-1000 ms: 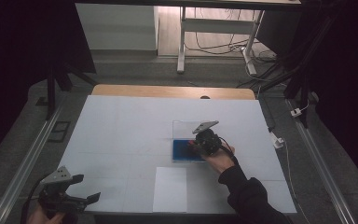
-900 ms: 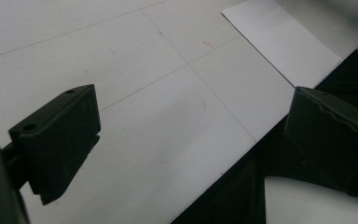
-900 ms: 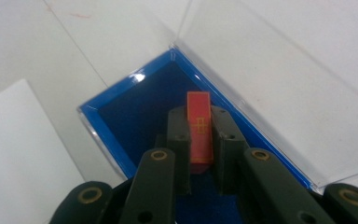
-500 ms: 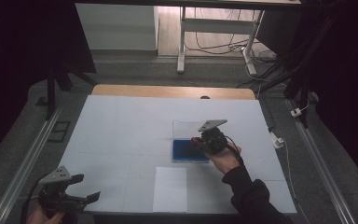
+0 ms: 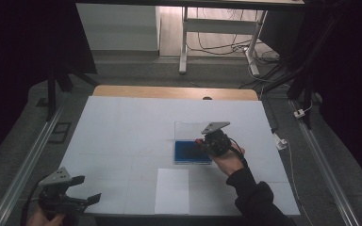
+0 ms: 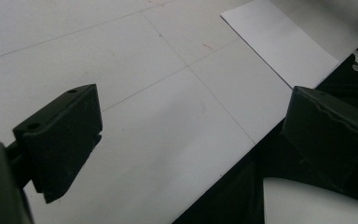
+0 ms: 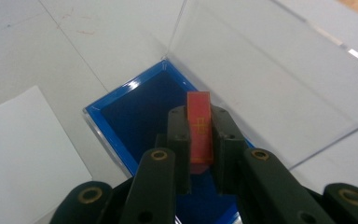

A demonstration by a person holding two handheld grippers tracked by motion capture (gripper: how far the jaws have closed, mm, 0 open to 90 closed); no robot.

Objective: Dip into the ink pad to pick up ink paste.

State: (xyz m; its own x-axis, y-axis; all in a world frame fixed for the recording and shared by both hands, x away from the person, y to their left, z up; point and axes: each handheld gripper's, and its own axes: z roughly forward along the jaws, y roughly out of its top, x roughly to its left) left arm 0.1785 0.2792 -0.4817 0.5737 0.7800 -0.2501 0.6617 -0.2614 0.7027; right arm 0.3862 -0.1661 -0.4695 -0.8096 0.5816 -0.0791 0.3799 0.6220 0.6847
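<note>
Room dim, dark at 9 and 3 o'clock; desk [image 5: 122, 136] evenly lit; brighter floor at 12. Gripper views soft.

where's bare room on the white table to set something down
Free: the whole left half, from the wooden far edge down to the left gripper. Crowded: the blue-lined clear box under the right gripper holding a red card, and the white paper sheet.

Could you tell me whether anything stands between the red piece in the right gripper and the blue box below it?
Nothing visible does. The right gripper is shut on the red piece directly over the blue box, whose clear lid stands tilted open on the far side, leaving the dark blue inside exposed.
</note>
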